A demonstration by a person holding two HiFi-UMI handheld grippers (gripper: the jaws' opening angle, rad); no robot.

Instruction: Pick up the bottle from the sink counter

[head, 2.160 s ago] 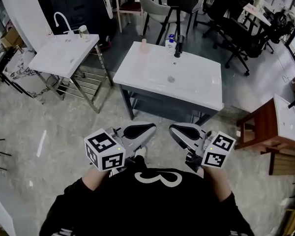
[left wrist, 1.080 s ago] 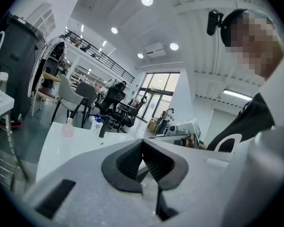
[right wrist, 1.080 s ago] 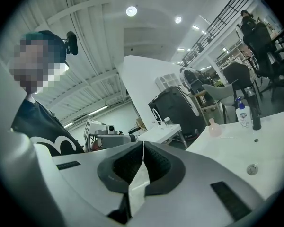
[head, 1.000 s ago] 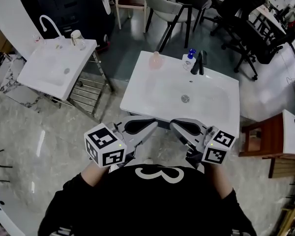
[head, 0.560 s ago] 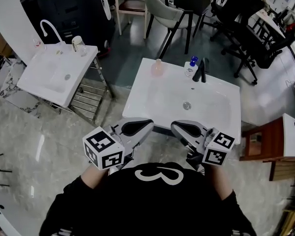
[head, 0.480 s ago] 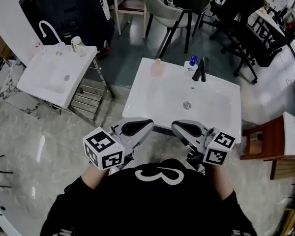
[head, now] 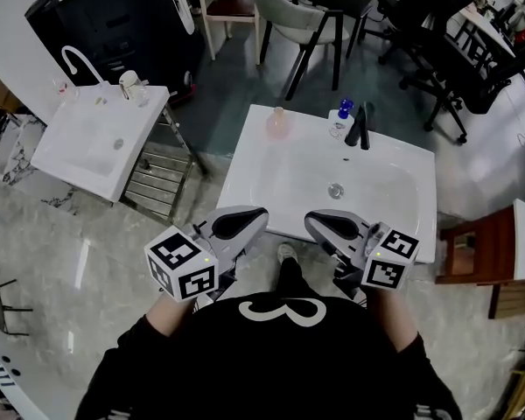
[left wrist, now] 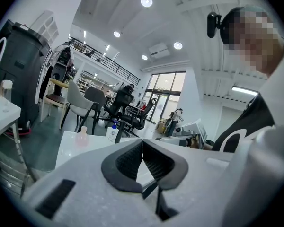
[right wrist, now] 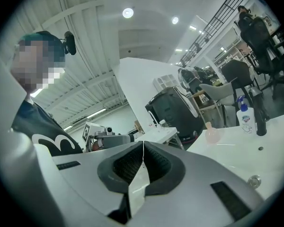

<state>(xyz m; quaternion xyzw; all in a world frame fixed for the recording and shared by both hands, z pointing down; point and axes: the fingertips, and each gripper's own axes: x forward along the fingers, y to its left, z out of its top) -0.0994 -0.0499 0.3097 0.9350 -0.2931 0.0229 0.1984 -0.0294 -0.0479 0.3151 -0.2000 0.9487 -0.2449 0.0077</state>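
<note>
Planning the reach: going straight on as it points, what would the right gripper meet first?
Nothing close. The right gripper aims past the sink counter's left corner; the smaller sink beyond seems first, depth unclear. The blue-capped bottle stands rightward.

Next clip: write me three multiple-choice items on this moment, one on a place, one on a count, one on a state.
1. Where is the blue-capped bottle?
A. beside the black faucet
B. in the basin
C. on the floor
2. How many bottles stand on the nearer sink counter?
A. one
B. two
C. four
3. The left hand-held gripper and right hand-held gripper are:
A. both shut, empty
B. both open
C. holding a bottle

Answers: A, it stands by the faucet at the far rim; B, it and the pink bottle; A, each gripper view shows the pads together with nothing between.
</note>
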